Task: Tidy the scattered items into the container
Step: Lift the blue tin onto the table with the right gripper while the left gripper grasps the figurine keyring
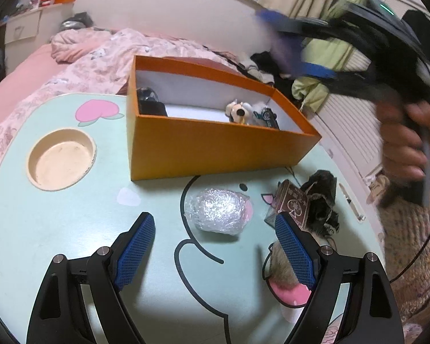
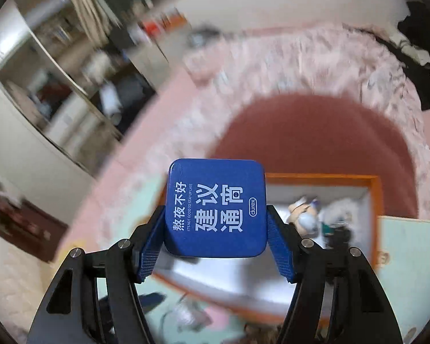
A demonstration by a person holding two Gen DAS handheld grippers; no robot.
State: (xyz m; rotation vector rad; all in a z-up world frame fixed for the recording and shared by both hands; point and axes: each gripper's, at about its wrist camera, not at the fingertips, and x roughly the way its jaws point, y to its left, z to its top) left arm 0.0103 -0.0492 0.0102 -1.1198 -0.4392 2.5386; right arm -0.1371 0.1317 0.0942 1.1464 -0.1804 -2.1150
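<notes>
My right hand-held gripper (image 2: pixel 215 229) grips the blue tin (image 2: pixel 216 208) above the orange box (image 2: pixel 377 197); I should lower into bare floor before releasing. My left hand-held gripper (image 1: pixel 215 253) hangs open over the worktop (image 1: pixel 71 229).

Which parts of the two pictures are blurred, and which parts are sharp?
Left wrist view: the table, orange box and left gripper are sharp; the right gripper is smeared by motion. Right wrist view: the blue tin is sharp in the right gripper's fingers; the room and bed are blurred.
</notes>
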